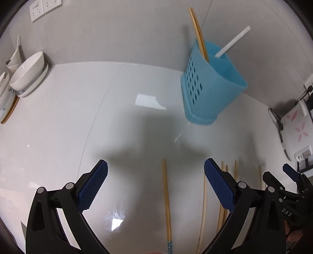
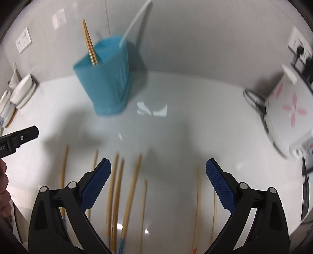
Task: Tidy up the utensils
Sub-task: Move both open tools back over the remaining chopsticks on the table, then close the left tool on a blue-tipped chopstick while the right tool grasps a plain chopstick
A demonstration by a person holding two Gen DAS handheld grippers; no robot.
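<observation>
A blue perforated utensil holder (image 1: 211, 86) stands on the white table by the back wall, holding two wooden chopsticks (image 1: 198, 33) and a white stick (image 1: 232, 42). It also shows in the right wrist view (image 2: 106, 86). Several wooden chopsticks lie loose on the table: one (image 1: 166, 197) between my left gripper's fingers, others (image 1: 223, 195) to its right, several (image 2: 117, 195) under my right gripper. My left gripper (image 1: 156, 179) is open and empty above the table. My right gripper (image 2: 158, 179) is open and empty; it also shows in the left wrist view (image 1: 291, 172).
White bowls and plates (image 1: 27, 74) are stacked at the far left by the wall. A white appliance with pink flowers (image 2: 287, 109) and cables sits at the right. Wall sockets (image 1: 45, 7) are on the grey wall.
</observation>
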